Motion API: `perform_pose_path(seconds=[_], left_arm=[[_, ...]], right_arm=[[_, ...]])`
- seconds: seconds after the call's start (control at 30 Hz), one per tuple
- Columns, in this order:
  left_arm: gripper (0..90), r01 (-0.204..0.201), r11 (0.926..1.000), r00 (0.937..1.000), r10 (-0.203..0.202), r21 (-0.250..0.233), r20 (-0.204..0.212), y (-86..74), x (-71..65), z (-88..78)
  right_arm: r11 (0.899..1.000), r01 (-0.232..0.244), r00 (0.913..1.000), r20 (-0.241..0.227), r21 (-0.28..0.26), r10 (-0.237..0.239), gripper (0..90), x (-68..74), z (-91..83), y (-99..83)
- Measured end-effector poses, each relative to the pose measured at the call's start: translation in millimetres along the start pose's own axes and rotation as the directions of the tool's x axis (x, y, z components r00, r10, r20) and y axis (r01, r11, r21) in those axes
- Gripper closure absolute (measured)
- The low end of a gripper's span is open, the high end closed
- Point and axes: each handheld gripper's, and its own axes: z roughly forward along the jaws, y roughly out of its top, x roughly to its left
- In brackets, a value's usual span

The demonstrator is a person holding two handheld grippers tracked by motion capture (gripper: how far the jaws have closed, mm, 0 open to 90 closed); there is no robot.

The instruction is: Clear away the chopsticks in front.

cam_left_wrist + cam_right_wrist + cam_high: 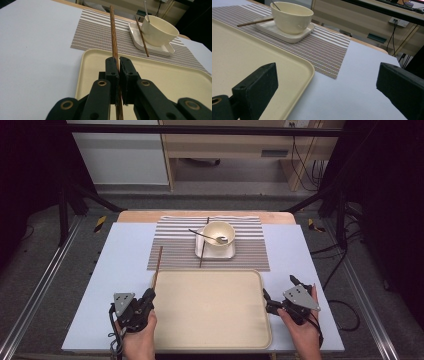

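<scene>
A slender brown wooden chopstick (114, 37) is pinched between the closed black fingers of the left gripper (117, 72), at about 7 o'clock on the counter (125, 250), its far end reaching toward the striped woven placemat (175, 251). A second matching chopstick (204, 245) leans across the square white plate (200, 251) at 12 o'clock. On that plate sits one round cream bowl (218, 236), smooth and glossy, holding a metal spoon (210, 237). The wide, rounded-corner beige tray (210, 310) in the centre lies bare and matte. The right gripper (324, 85), at 4 o'clock beside the tray's edge, has its fingers spread wide, holding nothing.
</scene>
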Motion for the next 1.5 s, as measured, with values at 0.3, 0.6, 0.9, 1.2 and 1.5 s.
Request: perform_pose_path(seconds=[0.3,0.6,0.9,1.2,1.5], left_arm=[[85.5,-0.002,1.0,1.0,0.002,-0.003,0.004,-13.4,-3.7,-9.3],[85.5,-0.004,1.0,1.0,0.004,0.004,-0.007,-20.1,-3.4,-11.2],[85.5,0.019,0.9994,0.9995,-0.018,0.028,-0.024,-35.7,3.9,-11.3],[85.5,0.021,0.9986,0.9991,-0.02,0.048,-0.038,-43.0,9.0,-10.4],[85.5,0.036,0.9979,0.9984,-0.034,0.054,-0.045,-51.6,13.5,-12.5]], right_arm=[[1.0,0.001,1.0,-0.003,0.005,-0.001,4.0,0.2,0.8,-0.4],[1.0,-0.006,1.0,-0.003,0.01,0.006,4.2,-0.6,0.8,-0.8],[1.0,-0.002,1.0,-0.009,0.012,0.002,4.2,0.4,1.0,-0.5],[1.0,0.001,0.9999,-0.011,0.015,-0.001,4.2,0.6,1.6,-0.5],[1.0,0.01,0.9998,-0.018,0.019,-0.009,4.2,3.2,1.6,0.3]])
